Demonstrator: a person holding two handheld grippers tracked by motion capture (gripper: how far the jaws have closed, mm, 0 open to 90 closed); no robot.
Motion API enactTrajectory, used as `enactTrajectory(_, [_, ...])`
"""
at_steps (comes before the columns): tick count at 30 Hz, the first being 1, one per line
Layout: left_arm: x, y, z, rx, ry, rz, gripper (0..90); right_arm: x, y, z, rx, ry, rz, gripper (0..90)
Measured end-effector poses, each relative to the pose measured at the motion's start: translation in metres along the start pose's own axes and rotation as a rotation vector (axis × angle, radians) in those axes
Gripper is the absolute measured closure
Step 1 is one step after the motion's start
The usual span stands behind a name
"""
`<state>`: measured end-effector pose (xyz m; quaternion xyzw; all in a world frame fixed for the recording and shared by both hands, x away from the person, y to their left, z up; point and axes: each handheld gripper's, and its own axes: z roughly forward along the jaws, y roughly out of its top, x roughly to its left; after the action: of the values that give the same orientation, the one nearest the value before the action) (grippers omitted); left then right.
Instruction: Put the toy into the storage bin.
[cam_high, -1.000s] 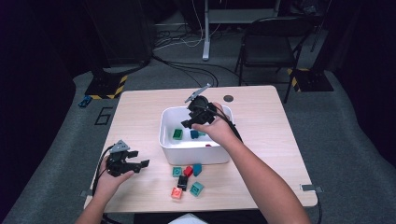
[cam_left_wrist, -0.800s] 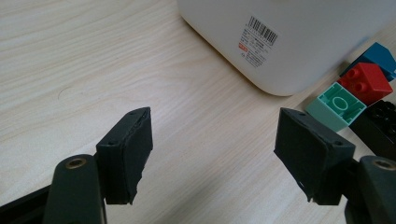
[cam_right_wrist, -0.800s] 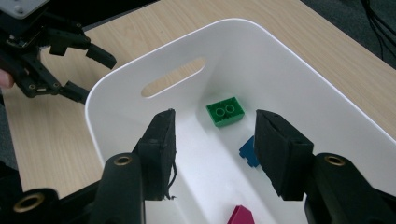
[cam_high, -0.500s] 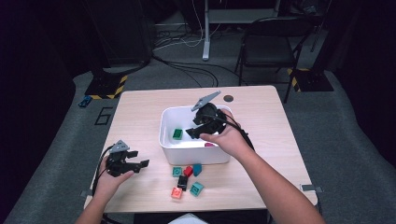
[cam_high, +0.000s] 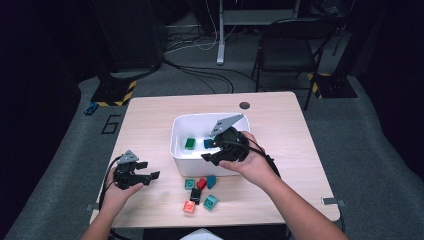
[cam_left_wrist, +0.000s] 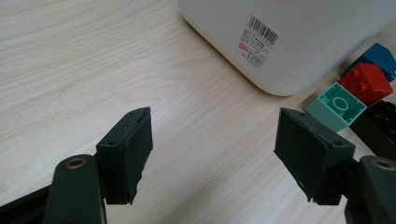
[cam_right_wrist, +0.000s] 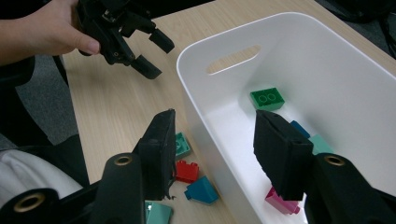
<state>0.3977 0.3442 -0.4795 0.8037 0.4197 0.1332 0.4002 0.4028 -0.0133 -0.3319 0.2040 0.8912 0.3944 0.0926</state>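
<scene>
High view: your right gripper (cam_high: 210, 152) hangs over the near edge of the white bin (cam_high: 182, 162), your left gripper (cam_high: 150, 170) rests low at the table's left.

Your right gripper's jaws stand apart with nothing between them, straddling the bin's near wall. Inside the bin lie a green brick (cam_right_wrist: 267, 99), a blue one, a pale teal one and a pink brick (cam_right_wrist: 280, 203). Your left gripper's jaws gape wide and empty just above the wooden table (cam_left_wrist: 70, 56). The loose bricks (cam_high: 200, 192) sit in a cluster near the bin's front, red (cam_left_wrist: 366, 84), mint (cam_left_wrist: 337, 103), blue and black among them.
</scene>
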Motion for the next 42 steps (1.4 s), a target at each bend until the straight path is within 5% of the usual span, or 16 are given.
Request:
enactTrajectory(12, [-0.001, 0.0, 0.001, 0.005, -0.005, -0.002, 27.3, 0.018, -0.03, 0.014, 0.017, 0.028, 0.005, 48.6])
enactTrajectory(42, [-0.001, 0.0, 0.001, 0.008, -0.004, -0.003, 27.3, 0.028, -0.111, 0.062, 0.101, 0.064, 0.064, 49.1])
